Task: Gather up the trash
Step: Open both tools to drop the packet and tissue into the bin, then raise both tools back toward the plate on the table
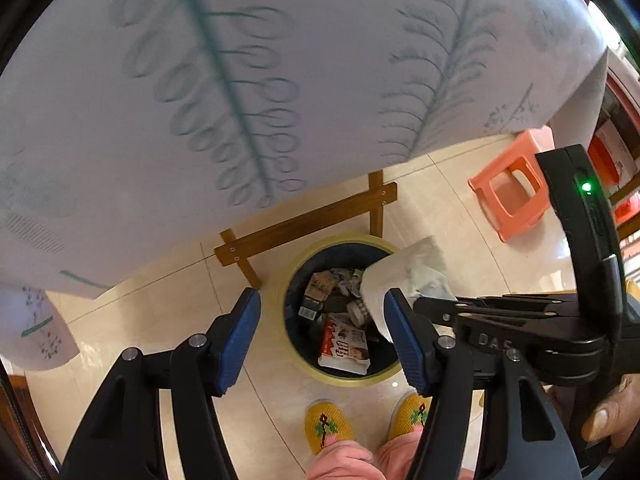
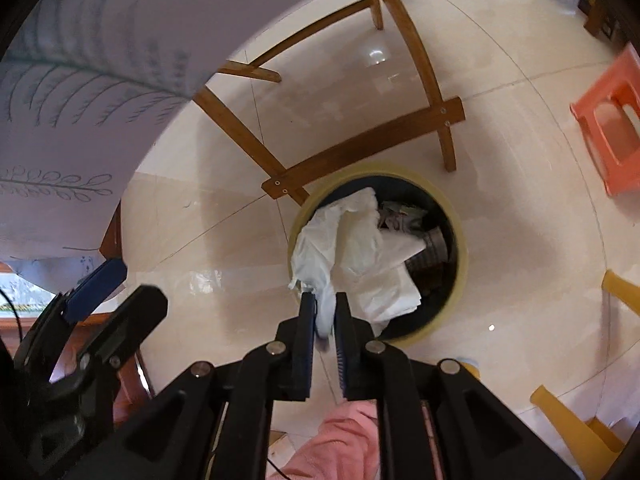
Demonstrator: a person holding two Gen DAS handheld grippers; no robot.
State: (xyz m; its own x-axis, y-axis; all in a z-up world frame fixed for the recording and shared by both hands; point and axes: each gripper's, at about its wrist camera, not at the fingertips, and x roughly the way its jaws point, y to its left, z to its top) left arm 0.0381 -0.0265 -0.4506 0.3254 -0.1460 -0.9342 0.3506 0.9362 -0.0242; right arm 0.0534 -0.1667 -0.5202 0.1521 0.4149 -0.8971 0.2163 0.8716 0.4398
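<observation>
Right tongs (image 2: 325, 320) are clamped on a corner of crumpled white tissue (image 2: 352, 248), which hangs directly over the yellow-rimmed bin (image 2: 460, 240). Left tongs (image 1: 320, 336) stand wide apart, holding nothing, above that bin. Tissue appears light, limp and tear-prone; a bunched fold gives the surest purchase.

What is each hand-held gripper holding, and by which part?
Right hand-held gripper pinches the crumpled white tissue by its near end; left hand-held gripper is open, holding nothing.
</observation>
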